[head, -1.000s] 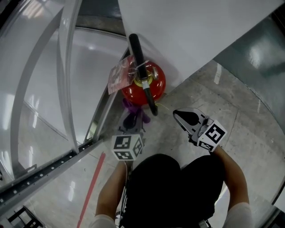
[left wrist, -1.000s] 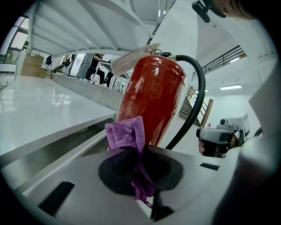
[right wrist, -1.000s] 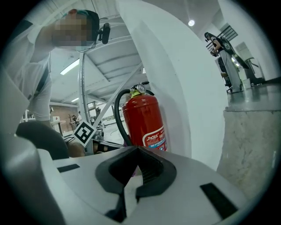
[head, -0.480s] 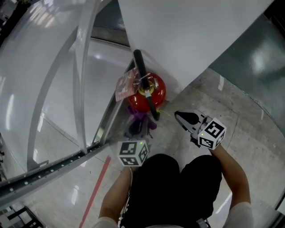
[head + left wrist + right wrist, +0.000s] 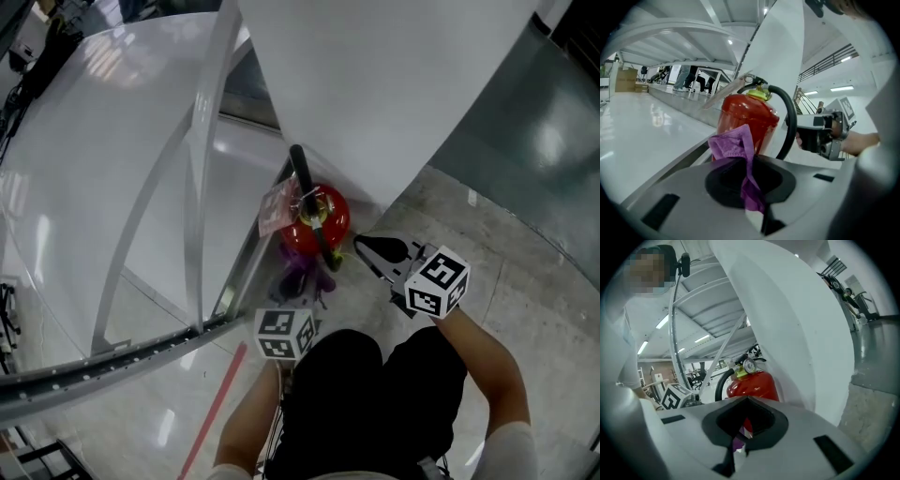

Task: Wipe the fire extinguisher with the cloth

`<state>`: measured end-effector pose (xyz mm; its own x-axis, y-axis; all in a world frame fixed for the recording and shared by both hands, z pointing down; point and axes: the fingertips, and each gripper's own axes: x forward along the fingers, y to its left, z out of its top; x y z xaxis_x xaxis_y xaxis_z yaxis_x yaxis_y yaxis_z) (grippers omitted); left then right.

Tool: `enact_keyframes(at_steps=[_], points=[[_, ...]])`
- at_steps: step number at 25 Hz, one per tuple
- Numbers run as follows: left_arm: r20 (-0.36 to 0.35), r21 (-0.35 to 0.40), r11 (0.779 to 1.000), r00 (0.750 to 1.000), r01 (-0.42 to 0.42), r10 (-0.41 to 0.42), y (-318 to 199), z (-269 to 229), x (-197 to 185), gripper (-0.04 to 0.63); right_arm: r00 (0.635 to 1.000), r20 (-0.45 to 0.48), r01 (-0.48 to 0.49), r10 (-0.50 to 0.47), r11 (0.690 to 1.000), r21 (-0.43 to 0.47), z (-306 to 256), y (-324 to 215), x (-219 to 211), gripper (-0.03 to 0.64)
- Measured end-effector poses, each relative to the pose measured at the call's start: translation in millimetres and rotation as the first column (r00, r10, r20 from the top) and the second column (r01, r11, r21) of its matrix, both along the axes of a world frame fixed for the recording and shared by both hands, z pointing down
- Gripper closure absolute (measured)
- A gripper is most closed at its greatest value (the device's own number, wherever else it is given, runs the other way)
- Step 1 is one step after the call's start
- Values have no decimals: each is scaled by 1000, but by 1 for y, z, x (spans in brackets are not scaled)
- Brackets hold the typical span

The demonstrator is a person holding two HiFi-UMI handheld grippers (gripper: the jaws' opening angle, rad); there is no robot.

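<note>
Head view: fire extinguisher [image 5: 314, 220] upright on floor against white panel [image 5: 375, 84]. Left gripper view: left gripper [image 5: 749, 187] clamped on purple cloth [image 5: 736, 150], just in front of fire extinguisher. Right gripper view: right gripper [image 5: 740, 430] closed, empty.

The fire extinguisher [image 5: 317, 217] stands in a corner: white panel [image 5: 375, 94] close behind, metal rail [image 5: 246, 258] just at its left. Only the floor [image 5: 525, 281] on the near side is free, where its black hose [image 5: 323, 246] hangs.

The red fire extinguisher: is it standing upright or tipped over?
Upright. The red metal fire extinguisher stands vertical, its yellow-green valve collar on top and black hose arcing down its side.
</note>
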<state>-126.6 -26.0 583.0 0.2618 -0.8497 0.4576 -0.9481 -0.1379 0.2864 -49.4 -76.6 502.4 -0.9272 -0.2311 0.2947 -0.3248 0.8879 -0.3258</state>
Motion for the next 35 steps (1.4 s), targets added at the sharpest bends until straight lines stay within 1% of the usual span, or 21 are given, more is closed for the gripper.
enact_keyframes(at_steps=[4, 6, 9, 12, 15, 19, 22, 24, 25, 27, 29, 31, 35], points=[[-5, 22, 1000, 1000, -3, 3, -2, -18, 2, 552, 1000, -1, -27, 27, 1000, -14, 1, 0, -2, 603], [-13, 25, 1000, 1000, 5, -5, -1, -24, 4, 552, 999, 0, -43, 43, 999, -32, 3, 1, 0, 603], [-27, 26, 1000, 1000, 14, -13, -1, -32, 5, 552, 999, 0, -52, 52, 998, -37, 2, 2, 2, 603], [-35, 41, 999, 999, 19, -18, -1, -43, 6, 552, 998, 29, -46, 48, 998, -49, -8, 8, 4, 603], [-32, 71, 997, 999, 21, -18, -1, -57, 7, 552, 996, 54, -65, 67, 997, -52, -17, 12, 9, 603], [4, 98, 995, 1000, 18, -18, 0, -65, 9, 552, 996, 43, -80, 80, 997, -19, -19, 14, 9, 603], [43, 141, 990, 999, 21, -28, -2, -77, 9, 552, 996, 18, -82, 82, 997, 5, -17, 16, 5, 603], [72, 194, 980, 996, 38, -52, -4, -87, 9, 552, 995, 14, -97, 96, 995, 12, -17, 14, 5, 603], [86, 236, 971, 994, 48, -70, -3, -94, 9, 552, 994, 17, -105, 105, 994, 13, -18, 14, 5, 603], [112, 330, 942, 988, 65, -108, -1, -115, 7, 552, 993, 23, -116, 116, 993, 27, -20, 13, 5, 603], [133, 399, 914, 982, 71, -134, 2, -133, 5, 552, 992, 24, -123, 122, 992, 41, -21, 12, 5, 603], [143, 434, 898, 979, 69, -145, 2, -145, 4, 552, 991, 32, -130, 129, 991, 35, -22, 11, 5, 603], [158, 459, 886, 974, 72, -161, 6, -162, 4, 552, 988, 45, -151, 149, 988, 38, -30, 10, 5, 603]])
